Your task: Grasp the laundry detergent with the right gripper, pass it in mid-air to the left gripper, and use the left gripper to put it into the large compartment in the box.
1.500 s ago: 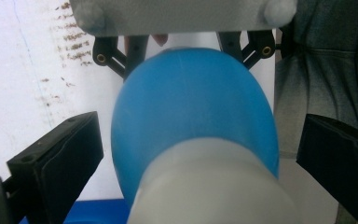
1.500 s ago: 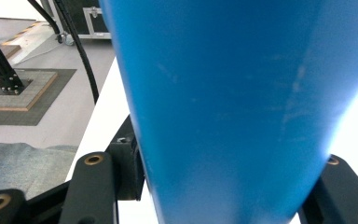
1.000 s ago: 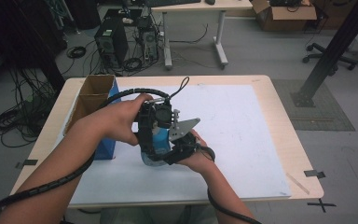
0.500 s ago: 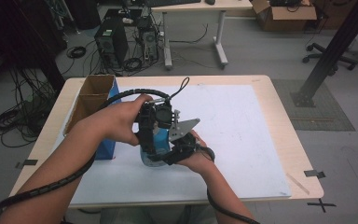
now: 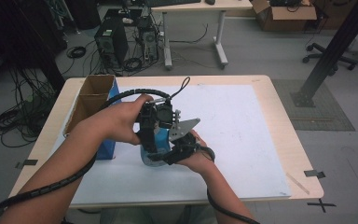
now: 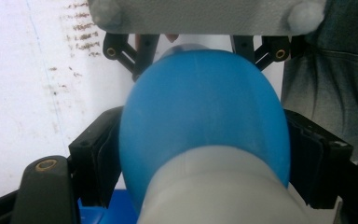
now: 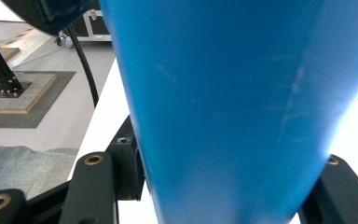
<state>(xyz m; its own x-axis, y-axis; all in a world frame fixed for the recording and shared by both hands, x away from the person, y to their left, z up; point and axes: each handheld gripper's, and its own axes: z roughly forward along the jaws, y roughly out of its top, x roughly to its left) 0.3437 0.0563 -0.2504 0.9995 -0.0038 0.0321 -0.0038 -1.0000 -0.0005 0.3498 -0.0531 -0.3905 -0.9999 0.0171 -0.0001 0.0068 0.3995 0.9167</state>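
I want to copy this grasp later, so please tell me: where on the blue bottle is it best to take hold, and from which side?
Grip the blue bottle across its rounded body, below the pale neck, one jaw on each flank, coming from above as the left gripper does. The curved sides bulge between the jaws there, which probably resists slipping. The right gripper clamps the body lower down.

blue bottle (image 6: 200, 116) w/ white cap (image 6: 219, 186)

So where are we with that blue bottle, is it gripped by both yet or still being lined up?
Gripped by both, it looks. The left gripper has its jaws closed on the rounded shoulder of the blue bottle, just behind its white cap. The right gripper clamps the bottle's body. In hand: holding it over the white mat. Whether the cap gets turned or the bottle goes elsewhere can't be told.
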